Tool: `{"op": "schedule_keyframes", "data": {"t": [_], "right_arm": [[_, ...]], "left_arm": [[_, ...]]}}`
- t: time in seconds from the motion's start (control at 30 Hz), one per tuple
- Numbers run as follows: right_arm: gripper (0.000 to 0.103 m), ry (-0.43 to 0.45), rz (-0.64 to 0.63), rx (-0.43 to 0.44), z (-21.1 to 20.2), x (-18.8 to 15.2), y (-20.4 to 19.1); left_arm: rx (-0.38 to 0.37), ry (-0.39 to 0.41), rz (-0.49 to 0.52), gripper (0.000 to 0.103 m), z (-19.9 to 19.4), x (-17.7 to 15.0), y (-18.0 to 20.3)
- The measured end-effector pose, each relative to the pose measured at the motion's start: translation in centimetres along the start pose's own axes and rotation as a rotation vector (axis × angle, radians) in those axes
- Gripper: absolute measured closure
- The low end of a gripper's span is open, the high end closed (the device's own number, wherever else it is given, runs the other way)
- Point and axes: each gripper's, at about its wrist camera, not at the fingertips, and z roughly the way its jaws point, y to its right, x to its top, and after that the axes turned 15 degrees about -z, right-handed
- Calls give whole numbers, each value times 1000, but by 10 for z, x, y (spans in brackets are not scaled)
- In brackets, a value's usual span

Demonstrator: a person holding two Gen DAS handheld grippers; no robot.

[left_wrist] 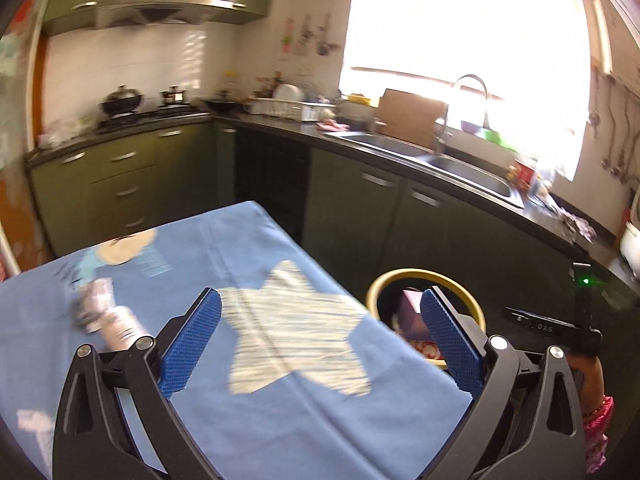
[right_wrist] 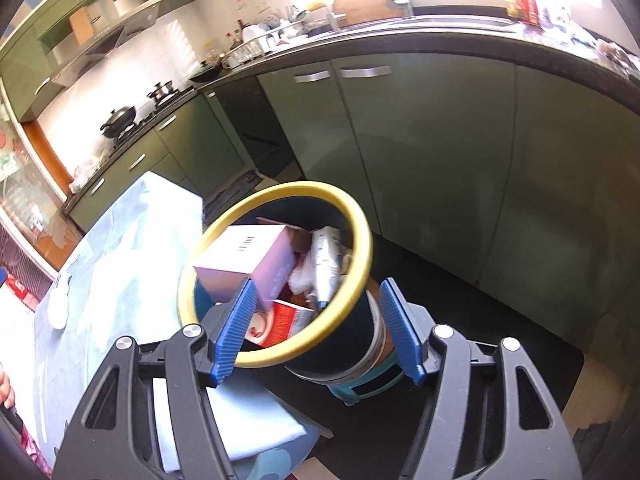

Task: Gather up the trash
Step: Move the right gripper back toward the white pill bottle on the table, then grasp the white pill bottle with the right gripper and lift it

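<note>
Both hand-held grippers are released, blue pads spread wide, nothing between them. Left hand-held gripper (left_wrist: 320, 344) hovers above the surface (left_wrist: 280, 420), which is draped in a blue cloth printed with a pale star. Right hand-held gripper (right_wrist: 318, 328) hangs over the trash bin (right_wrist: 362, 264), a dark round bin with a yellow rim that stands on the floor just past the right edge of the surface, in front of green kitchen cabinets.

Step in hand, as a judgement: the right side looks to be at the bin with nothing in its grip, so one drop seems done, and the next pickup falls to the left side. One piece of trash is visible on the surface: a crumpled white wrapper or bottle (left_wrist: 106, 316), blurred, lying at the left, just beside the left finger. The next move likely calls for swinging the left hand-held gripper leftward, lowering over that piece, closing on it, then carrying it right to the bin.

Counts: two hand-held grippers; one bin; one loose item on the surface. Inside the bin, about four pieces show: one pink box (right_wrist: 248, 260), one red and white carton (right_wrist: 280, 320), one white tube or bottle (right_wrist: 326, 264), one wad of white plastic (right_wrist: 300, 276). More may lie hidden underneath.
</note>
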Motion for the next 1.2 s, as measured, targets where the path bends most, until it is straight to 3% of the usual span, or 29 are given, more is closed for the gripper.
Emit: {"op": "schedule_keyframes", "data": {"t": [0.23,0.43,0.7,0.87,1.0,1.2], "right_arm": [[41,9,-99,44,-2,15,-48],[40,20,-211,114,0,38,-110],[37,-15,-478,327,24,63,-255],[37,-81,-644,465,48,60,-355],[37,-124,-737,505,70,55,-420],[37,-195,-817,456,115,49,-477]], "left_arm": [[200,80,-92,5,-56,-11,-82],[354,116,-127,5,-81,-28,-137],[439,122,-198,5,-98,-50,-186],[446,108,-248,5,-104,-61,-213],[451,101,-267,5,-105,-67,-226],[447,91,-283,5,-104,-70,-241]]}}
